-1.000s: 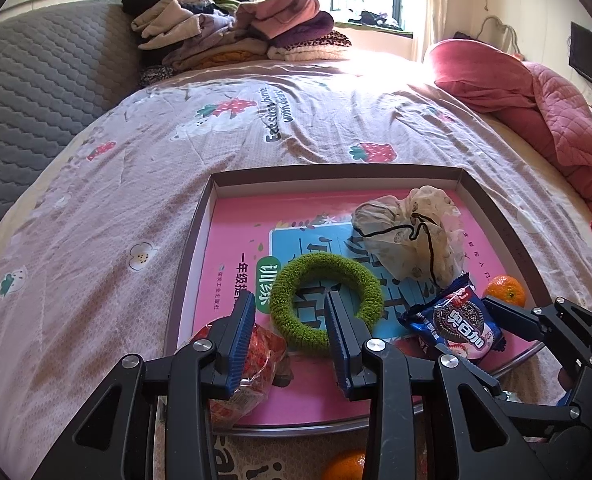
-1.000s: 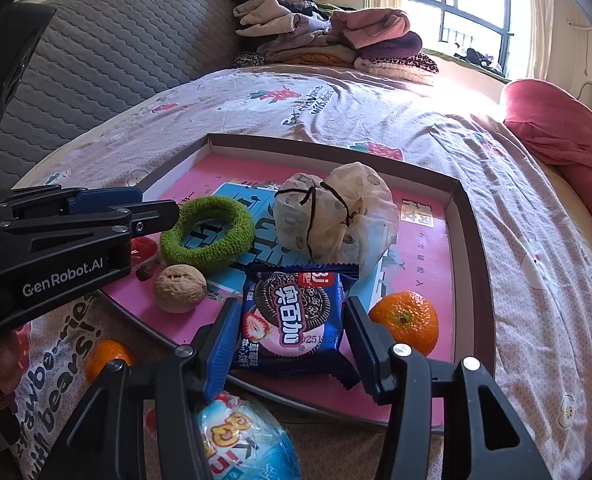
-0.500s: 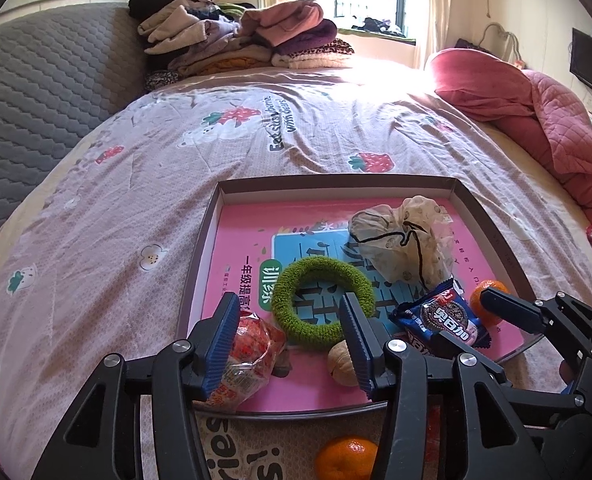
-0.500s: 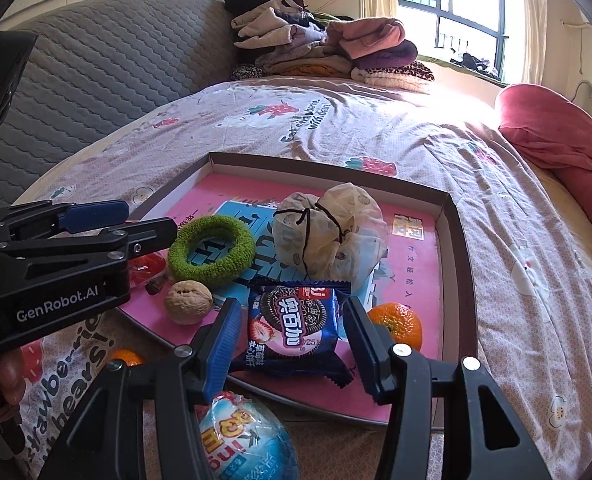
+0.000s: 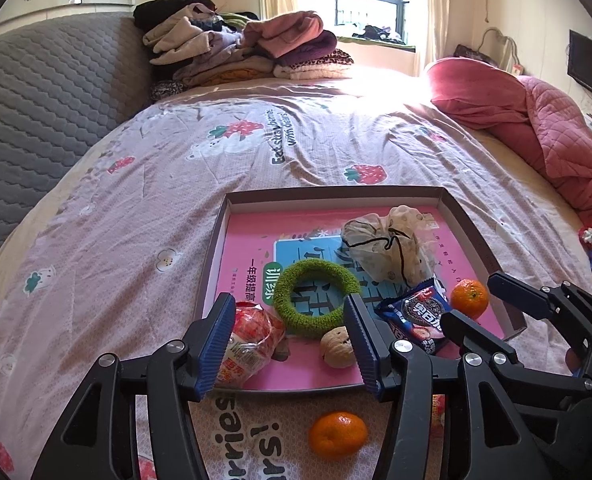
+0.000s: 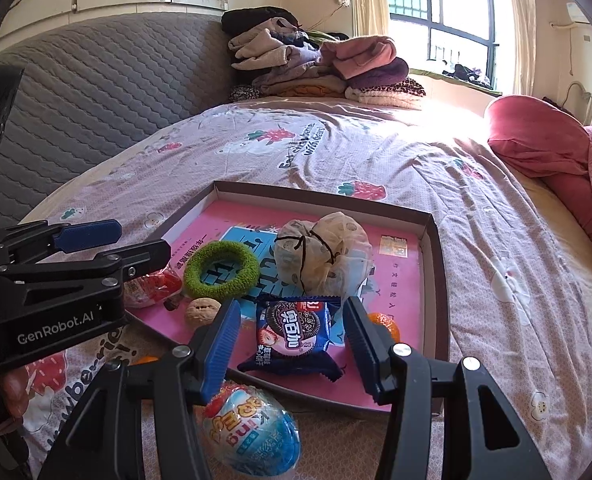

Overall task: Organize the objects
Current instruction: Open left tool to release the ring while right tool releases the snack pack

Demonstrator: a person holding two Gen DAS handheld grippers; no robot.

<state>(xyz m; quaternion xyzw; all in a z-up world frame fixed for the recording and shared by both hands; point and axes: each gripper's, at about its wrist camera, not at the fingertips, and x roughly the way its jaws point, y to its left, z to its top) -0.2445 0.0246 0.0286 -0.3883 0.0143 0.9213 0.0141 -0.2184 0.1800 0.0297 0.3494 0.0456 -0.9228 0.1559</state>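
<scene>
Jaws both wide, empty: L gripper [image 5: 290,344] just-opening, R gripper [image 6: 292,348], tilted over tray [image 6: 441,280].

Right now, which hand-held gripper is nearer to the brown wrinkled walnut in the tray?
Left. The left hand-held gripper stands open just above the brown wrinkled walnut, which lies beside its right finger. The right hand-held gripper frames the blue cookie packet, farther right.
</scene>
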